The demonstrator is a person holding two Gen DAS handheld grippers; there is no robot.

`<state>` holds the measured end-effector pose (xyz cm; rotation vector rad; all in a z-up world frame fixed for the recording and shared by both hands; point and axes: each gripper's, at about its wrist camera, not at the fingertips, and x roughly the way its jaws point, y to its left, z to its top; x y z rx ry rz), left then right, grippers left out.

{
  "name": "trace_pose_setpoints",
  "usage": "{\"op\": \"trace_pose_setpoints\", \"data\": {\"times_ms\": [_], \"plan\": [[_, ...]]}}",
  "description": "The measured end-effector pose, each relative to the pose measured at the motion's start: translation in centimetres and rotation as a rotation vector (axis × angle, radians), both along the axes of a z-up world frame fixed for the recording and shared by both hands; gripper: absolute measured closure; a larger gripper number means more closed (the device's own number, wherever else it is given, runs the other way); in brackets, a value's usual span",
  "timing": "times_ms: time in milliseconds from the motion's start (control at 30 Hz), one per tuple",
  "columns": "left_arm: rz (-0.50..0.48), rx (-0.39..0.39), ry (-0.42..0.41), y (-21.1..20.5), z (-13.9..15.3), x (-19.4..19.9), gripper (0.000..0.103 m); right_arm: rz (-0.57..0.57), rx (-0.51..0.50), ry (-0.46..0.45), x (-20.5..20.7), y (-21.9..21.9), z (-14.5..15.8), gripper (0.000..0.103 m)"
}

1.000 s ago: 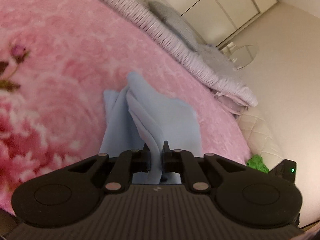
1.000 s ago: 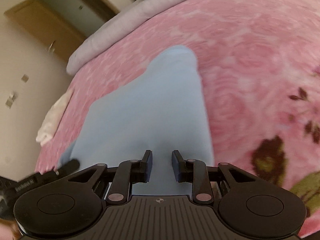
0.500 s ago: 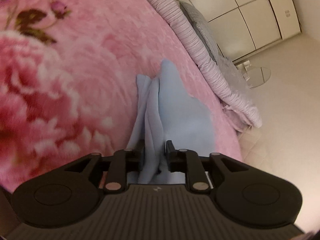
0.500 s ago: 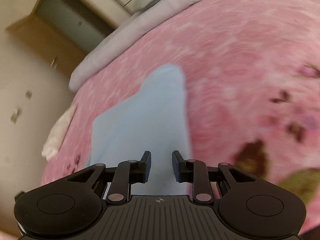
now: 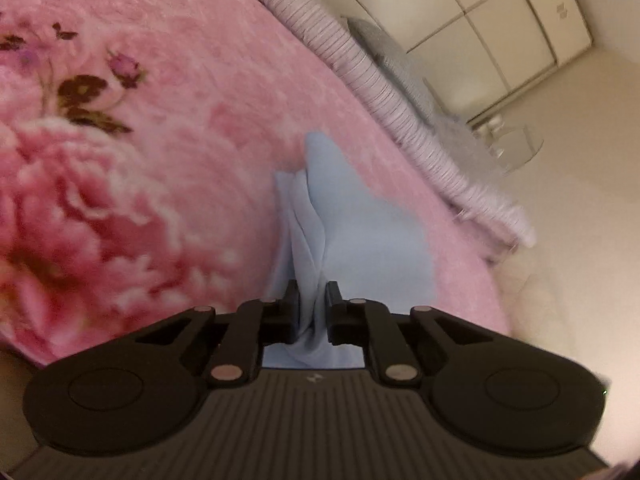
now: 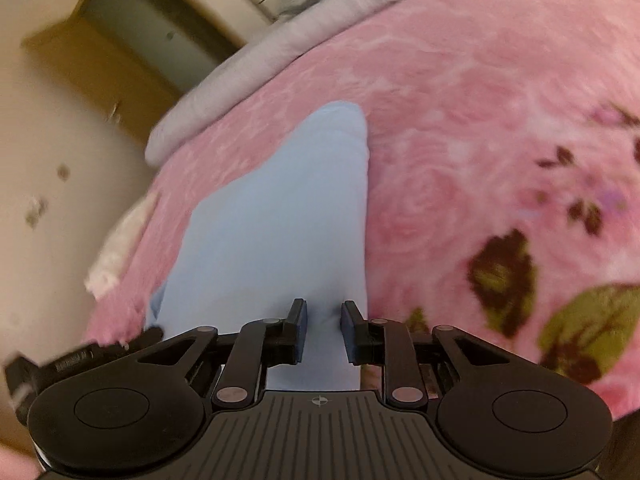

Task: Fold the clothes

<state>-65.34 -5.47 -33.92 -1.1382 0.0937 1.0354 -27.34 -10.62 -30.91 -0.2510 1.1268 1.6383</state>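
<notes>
A: Where was the light-blue garment (image 5: 352, 236), and what had hold of it?

B: It lay on the pink floral blanket (image 5: 168, 128), close to the bed's edge; the left gripper (image 5: 311, 304) had a bunched ridge of its cloth between its fingers, the jaws having just closed further, pads pressing the fold; the right gripper (image 6: 323, 330) stood partly spread with the garment's (image 6: 276, 224) near edge passing between the fingers; whether those pads gripped the cloth I could not tell.

A: What might have gone wrong from there?

B: In my judgement, the left pinch held several loose pleats rather than one clean edge; a pull could have dragged a layer free and left the fold crooked; and if the right side was only loosely caught, it could have slipped out, letting that side sag; the plush blanket might also have dragged on the cloth.

A: Which way did it point?

B: Its long axis ran away from both grippers, narrowing to a rounded far end toward the striped bedding (image 5: 360, 76).
</notes>
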Motion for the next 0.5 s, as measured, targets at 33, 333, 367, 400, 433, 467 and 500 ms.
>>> {"op": "trace_pose_setpoints", "data": {"times_ms": [33,333,367,400,433,467,500], "plan": [[-0.007,-0.021,-0.003,0.1,-0.8,0.2,0.092,0.011,0.001,-0.065,-0.7,0.1,-0.2,0.080],[-0.007,-0.011,0.008,-0.9,1.1,-0.6,0.086,0.017,0.061,-0.158,-0.4,-1.0,0.9,0.080],[0.016,-0.004,0.017,-1.2,1.6,-0.7,0.086,0.021,0.081,-0.161,-0.4,-1.1,1.2,0.080],[0.047,0.003,0.032,-1.7,2.1,-1.1,0.086,0.029,0.084,-0.163,-0.5,-1.2,1.3,0.080],[0.073,0.012,0.048,-2.2,2.5,-1.3,0.086,0.040,0.076,-0.165,-0.6,-1.2,1.2,0.080],[0.082,0.026,0.066,-2.6,2.9,-1.3,0.086,0.047,0.059,-0.166,-0.7,-1.2,0.8,0.080],[0.070,0.037,0.079,-2.8,3.2,-1.0,0.086,0.053,0.036,-0.166,-0.8,-1.1,0.4,0.080]]}}
